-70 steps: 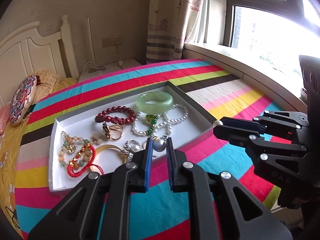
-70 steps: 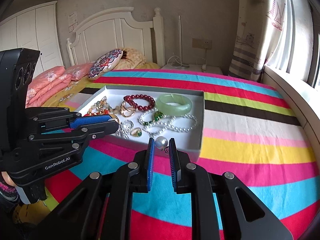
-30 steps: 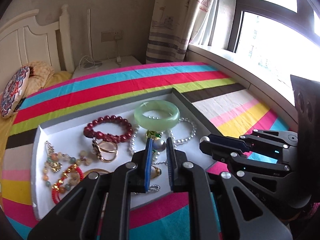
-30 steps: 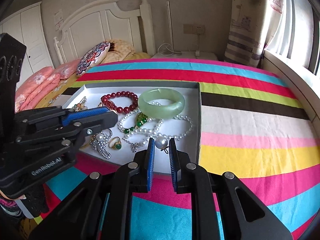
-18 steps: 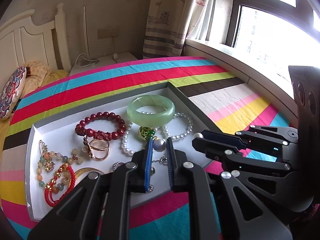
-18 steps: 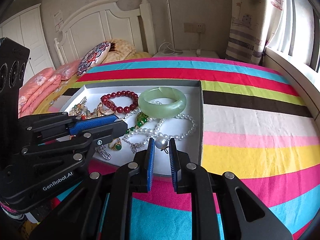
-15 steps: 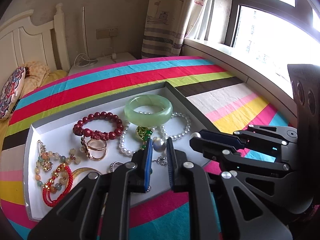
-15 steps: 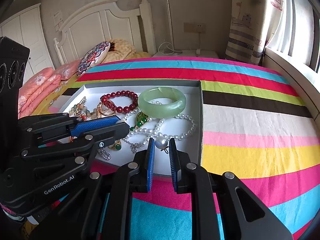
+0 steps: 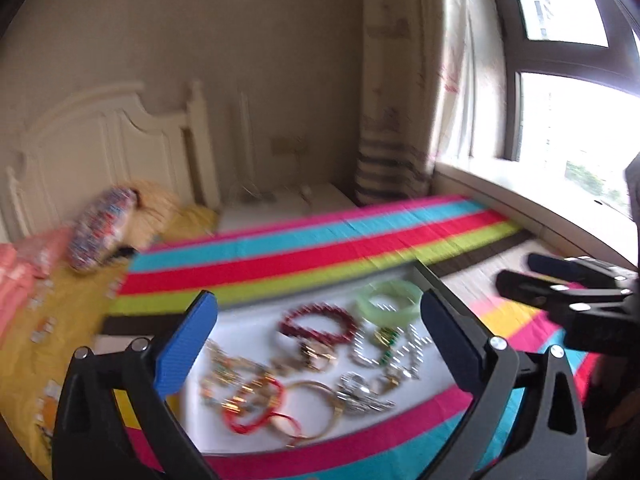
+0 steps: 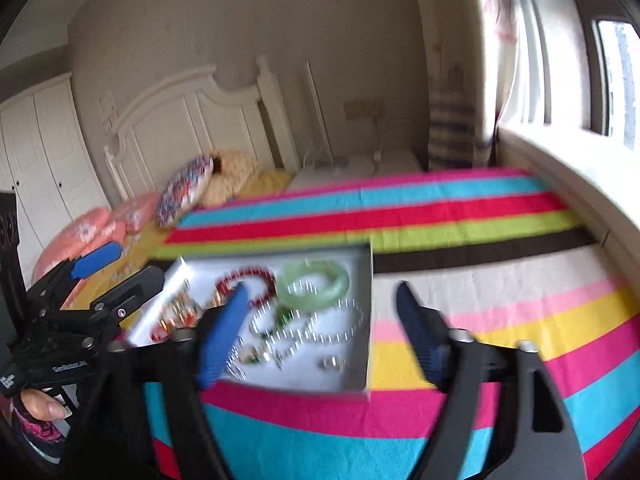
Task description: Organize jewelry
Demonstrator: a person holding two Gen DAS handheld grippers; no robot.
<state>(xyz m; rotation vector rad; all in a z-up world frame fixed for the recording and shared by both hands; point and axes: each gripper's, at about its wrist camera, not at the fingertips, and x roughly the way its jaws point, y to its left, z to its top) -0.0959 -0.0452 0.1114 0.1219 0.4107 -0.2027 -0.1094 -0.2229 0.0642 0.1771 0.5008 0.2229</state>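
This is a bedroom in a home. A bed spread with a cover in bright stripes fills the middle of both views, with a white carved headboard against a plain beige wall. Pillows, one patterned and others pink, lie at the head end on a yellow sheet. White wardrobe doors stand beyond the headboard. A printed curtain with grey bands hangs beside a dark-framed window over a pale sill, and a wall socket sits near a low white bedside cabinet.
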